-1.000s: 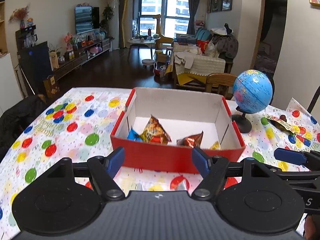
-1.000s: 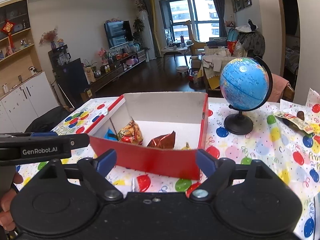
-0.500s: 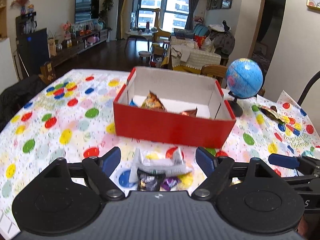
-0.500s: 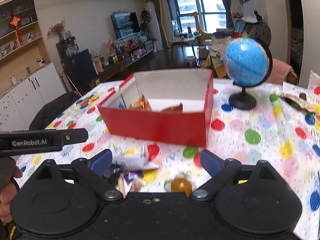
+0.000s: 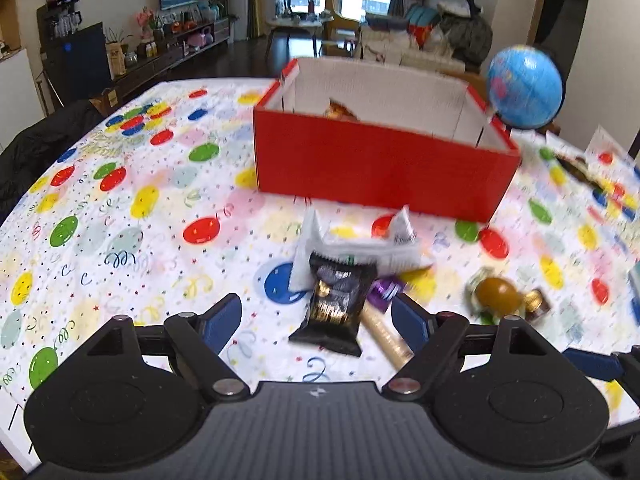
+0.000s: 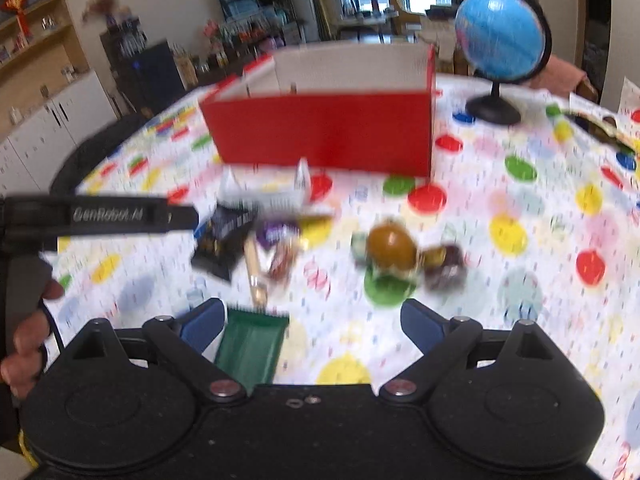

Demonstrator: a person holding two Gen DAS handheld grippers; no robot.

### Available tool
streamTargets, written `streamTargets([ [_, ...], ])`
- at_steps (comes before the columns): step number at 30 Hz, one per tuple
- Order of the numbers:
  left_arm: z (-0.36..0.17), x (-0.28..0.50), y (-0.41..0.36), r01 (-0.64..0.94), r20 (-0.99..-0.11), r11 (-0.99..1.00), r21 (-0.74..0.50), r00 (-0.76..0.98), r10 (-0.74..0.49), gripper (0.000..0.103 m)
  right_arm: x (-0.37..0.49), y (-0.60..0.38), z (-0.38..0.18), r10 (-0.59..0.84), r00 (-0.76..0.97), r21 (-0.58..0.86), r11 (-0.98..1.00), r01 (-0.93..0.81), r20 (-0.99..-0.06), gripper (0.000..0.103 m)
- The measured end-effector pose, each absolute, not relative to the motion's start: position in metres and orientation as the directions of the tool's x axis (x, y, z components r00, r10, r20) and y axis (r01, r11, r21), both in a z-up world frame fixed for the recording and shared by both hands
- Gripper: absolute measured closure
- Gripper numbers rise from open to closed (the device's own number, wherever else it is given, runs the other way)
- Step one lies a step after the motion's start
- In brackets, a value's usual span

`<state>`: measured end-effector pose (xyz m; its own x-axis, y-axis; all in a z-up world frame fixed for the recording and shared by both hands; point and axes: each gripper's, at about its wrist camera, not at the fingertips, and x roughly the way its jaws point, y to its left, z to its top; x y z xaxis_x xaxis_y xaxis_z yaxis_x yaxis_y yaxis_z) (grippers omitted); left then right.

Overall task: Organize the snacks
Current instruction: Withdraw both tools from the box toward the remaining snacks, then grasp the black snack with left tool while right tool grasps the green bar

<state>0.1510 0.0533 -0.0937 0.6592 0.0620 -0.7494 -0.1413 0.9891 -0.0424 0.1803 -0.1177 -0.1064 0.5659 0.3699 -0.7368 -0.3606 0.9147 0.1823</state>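
Both tools lowered | red box: orange packet inside

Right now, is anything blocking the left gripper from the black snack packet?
Nothing visible does. The left gripper is open, and the black snack packet lies on the tablecloth just ahead, between its fingers.

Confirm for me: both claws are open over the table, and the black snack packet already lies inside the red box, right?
Not quite. The black snack packet lies on the tablecloth in front of the red box, not inside it; the left wrist view shows this. Both the left claw and the right claw are open, holding nothing.
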Motion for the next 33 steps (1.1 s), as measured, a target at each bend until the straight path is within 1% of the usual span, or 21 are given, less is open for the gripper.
streamTargets([
  [3, -0.106, 0.157, 0.052, -0.145, -0.771, 0.989, -0.018, 0.632, 0.079, 0.021, 0.175, -0.109, -0.118, 0.363, 0.539, 0.178, 0.914, -0.364, -0.76, 0.008],
  [8, -0.119, 0.165, 0.054, -0.153, -0.797, 0.988, -0.024, 0.599, 0.073, 0.021, 0.17, -0.096, -0.129, 0.362, 0.505, 0.185, 0.912, -0.366, -0.783, 0.01],
  [12, -0.125, 0.172, 0.05, -0.137, -0.805, 0.99, -0.016, 0.589, 0.068, 0.021, 0.17, -0.085, -0.133, 0.366, 0.471, 0.179, 0.901, -0.395, -0.802, 0.018],
  [15, -0.13, 0.177, 0.048, -0.131, -0.809, 0.991, -0.014, 0.584, 0.066, 0.021, 0.169, -0.076, -0.136, 0.365, 0.454, 0.171, 0.895, -0.412, -0.813, 0.02],
  [18, -0.134, 0.181, 0.047, -0.13, -0.81, 0.991, -0.011, 0.582, 0.067, 0.021, 0.168, -0.069, -0.139, 0.358, 0.442, 0.155, 0.888, -0.432, -0.822, 0.025],
  [23, -0.138, 0.186, 0.05, -0.125, -0.809, 0.992, -0.02, 0.585, 0.058, 0.021, 0.168, -0.064, -0.141, 0.347, 0.452, 0.128, 0.885, -0.447, -0.822, 0.025],
  [27, -0.142, 0.189, 0.056, -0.129, -0.814, 0.99, -0.056, 0.58, 0.029, 0.021, 0.166, -0.062, -0.142, 0.34, 0.463, 0.104, 0.88, -0.463, -0.818, 0.03],
  [28, -0.143, 0.19, 0.057, -0.131, -0.815, 0.989, -0.062, 0.579, 0.026, 0.022, 0.165, -0.061, -0.142, 0.338, 0.466, 0.097, 0.879, -0.467, -0.818, 0.031],
  [29, -0.144, 0.19, 0.057, -0.133, -0.815, 0.989, -0.063, 0.579, 0.026, 0.026, 0.164, -0.061, -0.142, 0.337, 0.467, 0.091, 0.877, -0.472, -0.817, 0.031],
  [30, -0.144, 0.19, 0.057, -0.132, -0.816, 0.989, -0.064, 0.577, 0.024, 0.028, 0.164, -0.061, -0.143, 0.335, 0.469, 0.085, 0.875, -0.477, -0.817, 0.031],
  [33, -0.146, 0.19, 0.057, -0.132, -0.817, 0.989, -0.064, 0.577, 0.024, 0.03, 0.162, -0.059, -0.143, 0.329, 0.477, 0.068, 0.872, -0.485, -0.815, 0.033],
])
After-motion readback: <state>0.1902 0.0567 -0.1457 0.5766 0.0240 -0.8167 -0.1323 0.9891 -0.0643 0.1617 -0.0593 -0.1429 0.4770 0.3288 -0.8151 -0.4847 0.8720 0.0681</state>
